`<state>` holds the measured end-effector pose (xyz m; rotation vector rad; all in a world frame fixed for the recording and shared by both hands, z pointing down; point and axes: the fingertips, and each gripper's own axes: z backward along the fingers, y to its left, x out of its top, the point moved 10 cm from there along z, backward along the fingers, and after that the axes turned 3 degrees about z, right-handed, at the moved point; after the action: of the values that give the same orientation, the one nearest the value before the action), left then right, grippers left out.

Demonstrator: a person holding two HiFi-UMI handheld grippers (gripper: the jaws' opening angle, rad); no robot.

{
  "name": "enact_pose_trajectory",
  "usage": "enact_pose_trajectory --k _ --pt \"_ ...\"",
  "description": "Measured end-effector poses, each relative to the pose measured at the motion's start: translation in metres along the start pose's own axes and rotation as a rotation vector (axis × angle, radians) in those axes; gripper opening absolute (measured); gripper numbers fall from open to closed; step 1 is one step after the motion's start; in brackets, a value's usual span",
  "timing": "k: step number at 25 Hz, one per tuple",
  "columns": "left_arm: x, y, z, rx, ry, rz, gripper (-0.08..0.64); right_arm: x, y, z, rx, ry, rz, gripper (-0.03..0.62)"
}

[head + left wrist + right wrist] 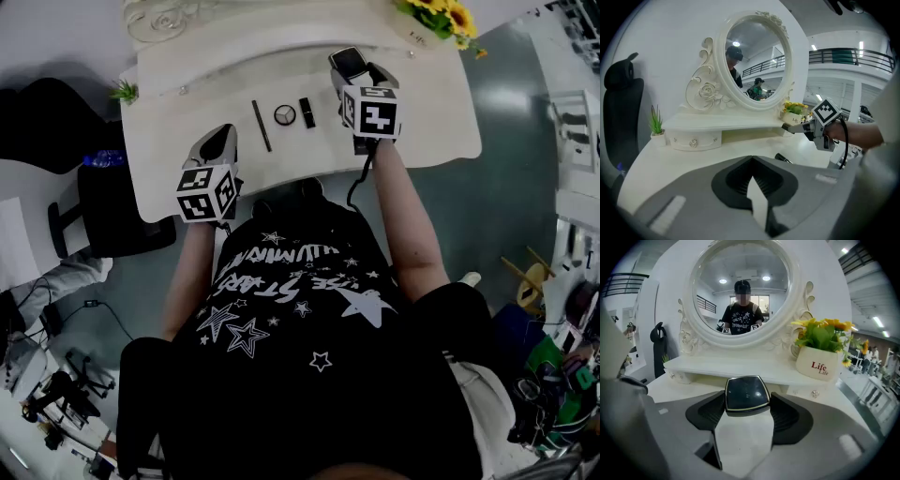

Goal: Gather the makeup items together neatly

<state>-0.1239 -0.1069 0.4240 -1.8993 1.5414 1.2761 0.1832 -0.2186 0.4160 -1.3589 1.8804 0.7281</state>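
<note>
Two forearms stretch over the surface [422, 112], grippers tilted down. The right gripper [354, 71] pinches a square compact [746, 393] above the surface's far side. The left gripper [223, 137], jaws pressed together and empty, hovers near the pencil [262, 125], round compact [285, 114] and lipstick [307, 112].

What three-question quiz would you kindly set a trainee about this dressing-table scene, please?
1. True or false: the left tool grips a makeup item.
2. What does the right tool hold? A) a square black compact B) a hairbrush C) a perfume bottle
3. In the head view, how many makeup items lie loose on the table?
Key: 1 false, it is shut and empty. 2 A. 3 three: a slim stick, a round compact and a dark tube.
</note>
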Motion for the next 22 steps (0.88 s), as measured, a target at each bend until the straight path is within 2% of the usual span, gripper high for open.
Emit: enact_pose_trajectory --k 13,22 --pt "-0.014 0.004 0.008 -0.053 0.045 -0.015 0.002 -0.063 0.025 0.009 -0.039 0.124 -0.07 0.333" --pt "-0.021 0.009 0.012 -0.061 0.073 -0.021 0.002 -0.087 0.035 0.008 -0.064 0.184 -0.115 0.334"
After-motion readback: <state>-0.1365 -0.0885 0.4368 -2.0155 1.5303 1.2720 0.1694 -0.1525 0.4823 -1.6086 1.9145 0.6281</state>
